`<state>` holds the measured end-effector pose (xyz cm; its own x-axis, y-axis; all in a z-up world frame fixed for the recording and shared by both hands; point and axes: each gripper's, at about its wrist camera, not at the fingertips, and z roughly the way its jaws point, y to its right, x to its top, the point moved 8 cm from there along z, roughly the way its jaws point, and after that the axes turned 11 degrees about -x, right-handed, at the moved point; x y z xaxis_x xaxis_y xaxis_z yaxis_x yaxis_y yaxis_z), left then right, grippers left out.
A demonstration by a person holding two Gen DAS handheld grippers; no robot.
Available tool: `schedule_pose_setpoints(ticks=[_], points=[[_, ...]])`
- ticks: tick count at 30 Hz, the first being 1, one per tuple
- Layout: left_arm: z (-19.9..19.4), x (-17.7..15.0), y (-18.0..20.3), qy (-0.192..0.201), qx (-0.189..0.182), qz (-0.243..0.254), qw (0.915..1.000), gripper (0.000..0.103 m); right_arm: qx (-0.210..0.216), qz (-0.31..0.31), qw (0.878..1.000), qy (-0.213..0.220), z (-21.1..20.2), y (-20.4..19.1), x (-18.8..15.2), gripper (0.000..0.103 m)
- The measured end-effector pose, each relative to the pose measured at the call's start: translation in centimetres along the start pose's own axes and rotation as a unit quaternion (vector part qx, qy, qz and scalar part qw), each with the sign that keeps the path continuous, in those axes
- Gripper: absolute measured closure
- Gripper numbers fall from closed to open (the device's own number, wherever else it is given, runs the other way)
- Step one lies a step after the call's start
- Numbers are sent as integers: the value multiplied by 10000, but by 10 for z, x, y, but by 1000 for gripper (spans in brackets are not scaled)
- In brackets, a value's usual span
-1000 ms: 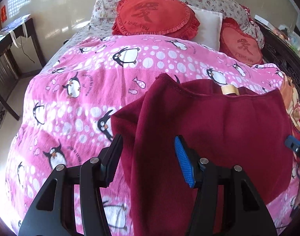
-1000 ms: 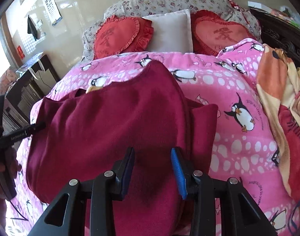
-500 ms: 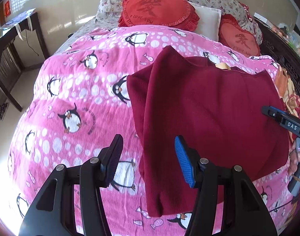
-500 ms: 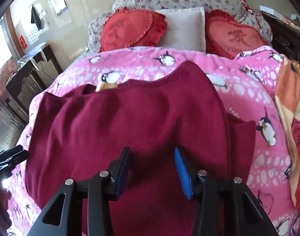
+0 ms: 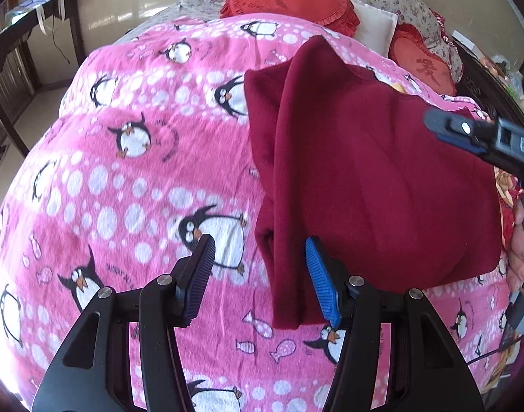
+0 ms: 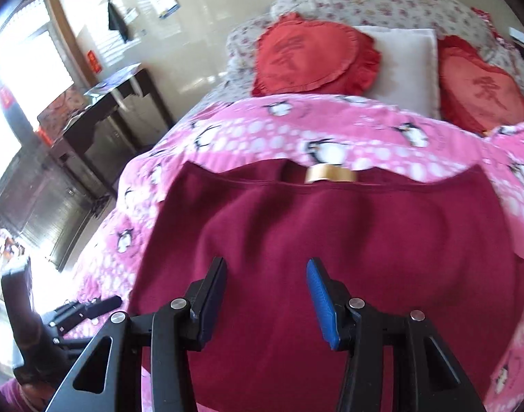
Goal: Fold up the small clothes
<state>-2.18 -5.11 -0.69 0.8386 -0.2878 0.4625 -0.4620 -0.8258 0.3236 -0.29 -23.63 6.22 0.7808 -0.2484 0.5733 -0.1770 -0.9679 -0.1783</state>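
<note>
The left gripper is hanging with its jaws apart and nothing clamped, its blue pad just beside the near left edge of the dark red garment, while the right gripper is hovering over the garment's middle, its jaws having just been opening, with nothing pinched between them. The garment is lying spread on the pink penguin blanket, partly folded along its left side, a tan label at its far edge. Beyond the garment, red heart cushions and a white pillow are resting at the head of the bed.
</note>
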Motion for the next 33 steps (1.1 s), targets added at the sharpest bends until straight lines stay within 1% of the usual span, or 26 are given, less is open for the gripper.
schedule_pose_setpoints(ticks=[4, 6, 8, 10, 12, 13, 15, 16, 17, 19, 20, 23, 27, 29, 31, 32, 33], points=[[2, -5, -3, 8, -103, -118, 9999, 48, 448, 24, 9989, -112, 17, -49, 17, 55], [2, -6, -3, 30, -122, -138, 9998, 48, 537, 37, 9984, -153, 26, -67, 25, 50], [4, -8, -3, 22, -137, -143, 9998, 48, 582, 3, 9978, -319, 42, -88, 32, 46], [5, -8, -4, 22, -176, -165, 9997, 48, 570, -65, 9972, -481, 57, -103, 35, 46], [6, -9, -4, 3, -224, -199, 9996, 48, 375, -235, 9969, -655, 78, -113, 35, 46], [7, -8, -5, -2, -251, -215, 9995, 48, 228, -310, 9966, -722, 88, -115, 34, 50], [8, -5, -7, 5, -300, -229, 9993, 48, 2, -418, 9966, -703, 102, -115, 36, 89], [7, -4, -8, 8, -333, -244, 9991, 48, 6, -414, 9971, -644, 102, -116, 39, 94], [6, -2, -10, 22, -365, -271, 9990, 48, 55, -391, 9974, -606, 101, -117, 43, 96], [5, 1, -13, 70, -404, -336, 9986, 48, 106, -438, 9977, -506, 95, -121, 49, 97], [5, 2, -16, 73, -408, -358, 9985, 46, 87, -493, 9977, -466, 95, -123, 51, 97], [8, 3, -23, 41, -401, -432, 9983, 45, 12, -522, 9972, -528, 108, -124, 48, 97], [9, 4, -24, 21, -376, -442, 9983, 45, 133, -443, 9972, -588, 117, -120, 44, 98], [7, 2, -21, 16, -377, -424, 9984, 45, 324, -231, 9974, -593, 108, -114, 46, 98], [8, 1, -21, -2, -378, -439, 9983, 45, 468, -69, 9971, -601, 94, -108, 46, 93], [10, 0, -18, -4, -385, -454, 9982, 45, 489, -61, 9971, -584, 87, -106, 46, 80], [10, -1, -18, 4, -408, -478, 9980, 45, 486, -68, 9973, -555, 80, -103, 44, 59]])
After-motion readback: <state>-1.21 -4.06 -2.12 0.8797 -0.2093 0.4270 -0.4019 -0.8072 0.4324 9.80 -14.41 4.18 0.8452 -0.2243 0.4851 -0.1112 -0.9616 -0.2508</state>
